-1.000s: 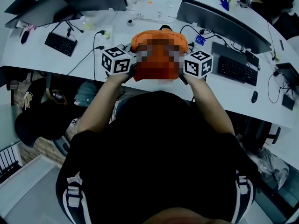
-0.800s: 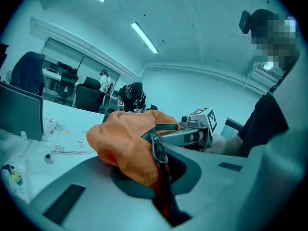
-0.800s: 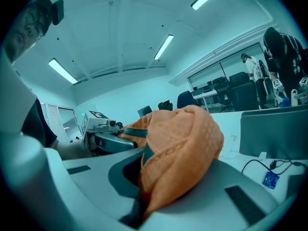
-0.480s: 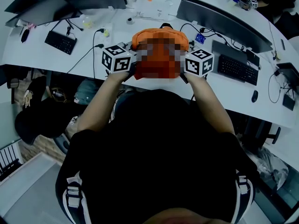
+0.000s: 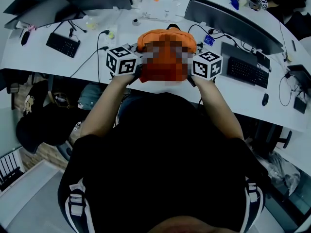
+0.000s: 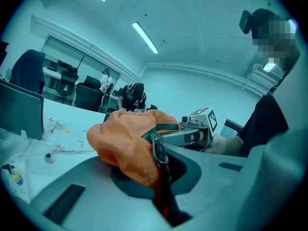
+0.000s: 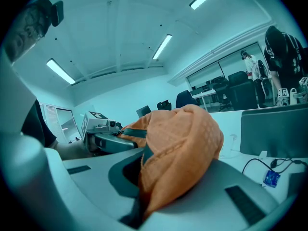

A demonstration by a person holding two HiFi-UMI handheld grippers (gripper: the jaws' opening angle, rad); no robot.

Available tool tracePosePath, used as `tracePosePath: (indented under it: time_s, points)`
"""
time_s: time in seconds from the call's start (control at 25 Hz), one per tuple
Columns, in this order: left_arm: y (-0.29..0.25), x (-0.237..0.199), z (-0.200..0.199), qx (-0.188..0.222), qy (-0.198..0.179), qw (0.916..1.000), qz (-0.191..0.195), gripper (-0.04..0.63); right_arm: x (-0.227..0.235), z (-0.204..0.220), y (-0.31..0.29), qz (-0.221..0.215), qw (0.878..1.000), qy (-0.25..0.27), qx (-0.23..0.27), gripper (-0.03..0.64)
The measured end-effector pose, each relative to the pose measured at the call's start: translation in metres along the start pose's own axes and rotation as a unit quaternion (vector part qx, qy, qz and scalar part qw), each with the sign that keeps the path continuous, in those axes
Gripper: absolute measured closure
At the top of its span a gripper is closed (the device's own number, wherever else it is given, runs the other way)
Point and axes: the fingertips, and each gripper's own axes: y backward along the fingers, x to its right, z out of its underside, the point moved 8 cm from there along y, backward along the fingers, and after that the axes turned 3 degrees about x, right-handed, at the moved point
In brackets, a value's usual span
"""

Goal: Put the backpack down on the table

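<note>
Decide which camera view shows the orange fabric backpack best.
The right gripper view: the orange fabric backpack fills the middle, its weave clear. The left gripper view shows a smaller bunch of it with a dark strap and metal clip. The head view shows only its top edge; a mosaic patch covers the rest.

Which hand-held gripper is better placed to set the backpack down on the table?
Neither left nor right alone: the left hand-held gripper and right hand-held gripper both clamp the orange backpack from opposite sides above the table. Probably lower both together.

backpack [image 5: 166,39] between left gripper [image 6: 160,186] and right gripper [image 7: 138,201], over table's [image 5: 29,57] near edge; keyboard [image 5: 63,45] left of them, second keyboard [image 5: 247,72] right
</note>
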Motion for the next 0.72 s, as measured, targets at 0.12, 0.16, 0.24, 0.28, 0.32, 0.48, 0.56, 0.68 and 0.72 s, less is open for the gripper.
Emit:
tracePosePath:
  time_s: [0.12, 0.16, 0.24, 0.28, 0.32, 0.48, 0.56, 0.68, 0.72]
  points:
    - [0.003, -0.006, 0.0, -0.001, 0.001, 1.0, 0.003, 0.565, 0.0, 0.0, -0.006, 0.004, 1.0, -0.002, 0.0, 0.592]
    - [0.004, -0.009, 0.0, -0.002, 0.001, 1.0, 0.005, 0.565, -0.001, 0.0, -0.009, 0.005, 1.0, -0.002, -0.001, 0.592]
    - [0.006, -0.013, 0.0, -0.002, 0.002, 1.0, 0.008, 0.565, -0.001, 0.0, -0.013, 0.008, 1.0, -0.003, -0.002, 0.592]
    - [0.007, -0.015, 0.0, -0.003, 0.002, 0.9999, 0.01, 0.565, -0.001, 0.0, -0.014, 0.009, 1.0, -0.004, -0.002, 0.592]
    - [0.007, -0.017, 0.0, -0.004, 0.003, 0.9999, 0.011, 0.565, -0.001, 0.0, -0.016, 0.01, 1.0, -0.005, -0.002, 0.592]
    - [0.01, -0.024, 0.0, -0.01, 0.004, 0.9998, 0.016, 0.565, -0.001, 0.002, -0.022, 0.014, 1.0, -0.011, -0.002, 0.592]
    - [0.01, -0.027, 0.001, -0.013, 0.007, 0.9997, 0.02, 0.565, -0.001, 0.002, -0.025, 0.017, 1.0, -0.013, -0.003, 0.592]
    - [0.012, -0.032, 0.002, -0.017, 0.01, 0.9995, 0.024, 0.565, -0.001, 0.003, -0.029, 0.022, 1.0, -0.017, -0.005, 0.592]
    - [0.012, -0.034, 0.002, -0.018, 0.011, 0.9995, 0.025, 0.565, -0.001, 0.004, -0.031, 0.023, 1.0, -0.018, -0.005, 0.592]
